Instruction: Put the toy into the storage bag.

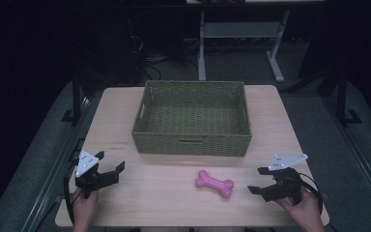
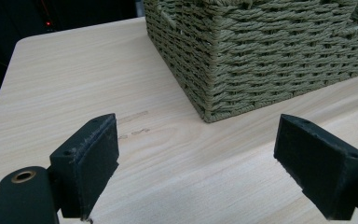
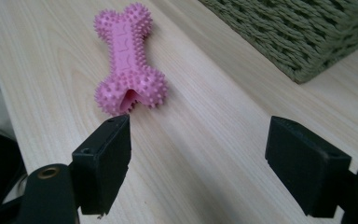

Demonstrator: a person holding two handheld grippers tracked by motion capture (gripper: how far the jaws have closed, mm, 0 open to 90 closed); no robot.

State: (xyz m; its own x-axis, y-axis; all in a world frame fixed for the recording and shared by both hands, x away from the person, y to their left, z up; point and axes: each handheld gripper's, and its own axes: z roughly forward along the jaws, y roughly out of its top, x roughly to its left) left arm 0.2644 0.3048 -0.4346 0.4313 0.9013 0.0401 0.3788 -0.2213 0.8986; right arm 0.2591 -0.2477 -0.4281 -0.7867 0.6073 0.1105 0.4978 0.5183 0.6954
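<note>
While the big woven basket (image 1: 192, 118) sits mid-table (image 1: 116, 111), I've got my right gripper (image 1: 257, 181) spread wide, empty, just short of the spiky pink bone toy (image 1: 214, 183) lying flat in front of the basket. Left gripper (image 1: 110, 162) is open too, touching nothing.

Basket (image 2: 270, 56): in the left gripper view the top and right edges cut it off, one corner showing. In the right gripper view its lower wall (image 3: 307, 32) alone shows, cut by the top and right edges.

Desk (image 1: 125, 125): small dark marks near the basket's left front corner, too small to read.

High view: both forearms cut off by the bottom edge; room beyond the desk too dark to make out.

Right gripper view: pale cloth at the left edge, cut off, unidentifiable.
</note>
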